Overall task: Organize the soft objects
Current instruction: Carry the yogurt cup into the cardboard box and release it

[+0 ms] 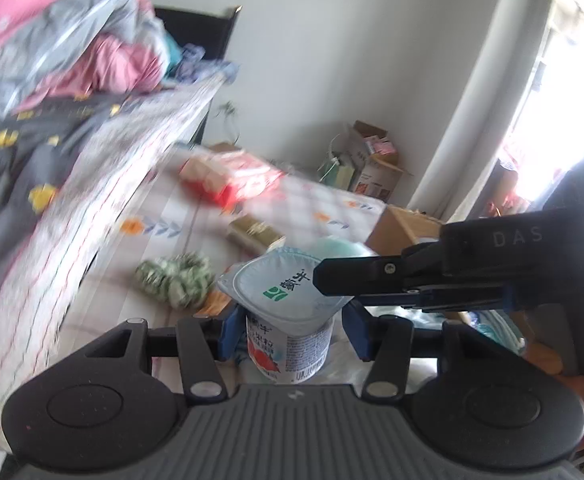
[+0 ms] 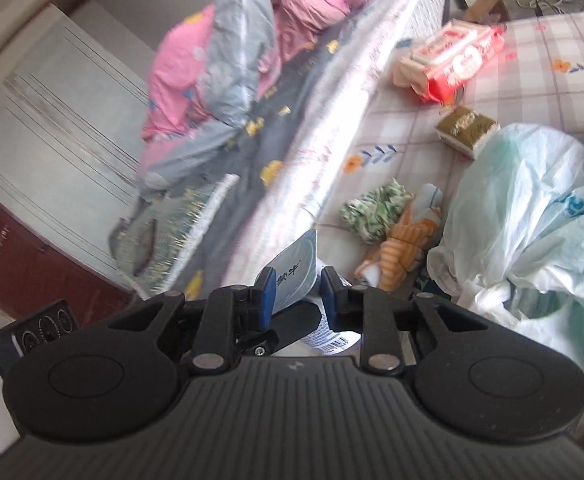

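Left gripper (image 1: 290, 330): jaws pinch the yogurt cup (image 1: 288, 344) at its body, held upright between them.

Right gripper (image 2: 296, 300): jaws stand over the cup's foil lid (image 2: 295, 276); in the left view they are pressed on the lid's edge.

Handling: grip the soft cup lightly, keep it level.

Beyond jaws: green scrunchie (image 2: 375, 210), plastic bag (image 2: 531, 216).

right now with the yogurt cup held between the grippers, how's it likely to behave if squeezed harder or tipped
The yogurt cup looks thin-walled plastic, so a harder squeeze from the left gripper would probably dent it. Its foil lid overhangs and bends where the right gripper is around its edge, so it may peel or tear. Narrow below, wide on top, it likely tips easily when set down.
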`<state>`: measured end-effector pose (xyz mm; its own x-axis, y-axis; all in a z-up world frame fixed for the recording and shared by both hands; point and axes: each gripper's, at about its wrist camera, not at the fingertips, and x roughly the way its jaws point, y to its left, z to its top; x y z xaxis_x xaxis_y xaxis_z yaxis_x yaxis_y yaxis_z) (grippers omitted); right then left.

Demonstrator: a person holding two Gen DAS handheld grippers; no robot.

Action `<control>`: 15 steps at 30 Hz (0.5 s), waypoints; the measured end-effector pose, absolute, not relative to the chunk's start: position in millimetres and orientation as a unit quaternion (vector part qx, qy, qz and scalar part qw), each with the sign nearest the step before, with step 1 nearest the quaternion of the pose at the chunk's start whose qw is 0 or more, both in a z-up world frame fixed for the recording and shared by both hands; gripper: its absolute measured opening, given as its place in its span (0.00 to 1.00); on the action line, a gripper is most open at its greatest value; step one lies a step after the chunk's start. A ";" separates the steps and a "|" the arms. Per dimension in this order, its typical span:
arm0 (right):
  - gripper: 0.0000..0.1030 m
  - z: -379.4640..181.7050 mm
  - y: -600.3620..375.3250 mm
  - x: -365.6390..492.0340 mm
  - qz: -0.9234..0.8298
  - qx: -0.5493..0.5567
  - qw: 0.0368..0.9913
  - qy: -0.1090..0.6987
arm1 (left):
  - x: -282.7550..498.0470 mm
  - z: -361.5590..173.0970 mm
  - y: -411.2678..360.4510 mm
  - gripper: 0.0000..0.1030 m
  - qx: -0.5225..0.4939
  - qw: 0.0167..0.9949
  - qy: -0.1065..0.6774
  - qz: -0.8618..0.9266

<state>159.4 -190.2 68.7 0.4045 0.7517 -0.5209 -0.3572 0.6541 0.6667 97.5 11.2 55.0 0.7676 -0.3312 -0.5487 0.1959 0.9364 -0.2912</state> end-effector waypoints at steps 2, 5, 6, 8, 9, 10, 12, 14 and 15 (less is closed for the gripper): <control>0.23 80.4 -205.5 148.9 0.343 0.238 0.813 0.407 | 94.9 65.9 -2.6 0.52 -0.096 0.935 0.304 -0.153; 0.23 97.6 -236.6 132.0 0.329 0.247 0.829 0.379 | 96.0 80.4 -28.4 0.52 -0.083 0.934 0.295 -0.185; 0.23 102.9 -249.4 126.0 0.321 0.251 0.835 0.370 | 96.8 83.7 -38.9 0.52 -0.078 0.932 0.292 -0.199; 0.23 111.3 -276.3 114.6 0.302 0.259 0.846 0.355 | 100.6 90.0 -60.2 0.52 -0.073 0.927 0.290 -0.228; 0.23 114.8 -290.0 108.7 0.292 0.263 0.851 0.348 | 102.4 91.7 -72.2 0.52 -0.070 0.923 0.289 -0.244; 0.23 117.2 -304.5 102.9 0.280 0.268 0.856 0.343 | 104.5 93.1 -84.3 0.52 -0.065 0.919 0.289 -0.259; 0.23 119.8 -334.5 91.0 0.255 0.278 0.864 0.333 | 108.1 94.2 -109.8 0.52 -0.054 0.911 0.290 -0.288; 0.23 117.6 -363.3 80.6 0.230 0.290 0.868 0.330 | 112.1 91.0 -137.6 0.52 -0.038 0.899 0.299 -0.317; 0.24 114.4 -376.3 76.4 0.219 0.297 0.869 0.330 | 115.4 87.6 -149.9 0.52 -0.035 0.892 0.308 -0.330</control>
<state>76.4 -376.3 114.4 0.6860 0.5760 -0.4445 -0.1836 0.7282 0.6603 115.4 -149.9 87.6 0.5926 -0.6097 -0.5264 0.5669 0.7800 -0.2651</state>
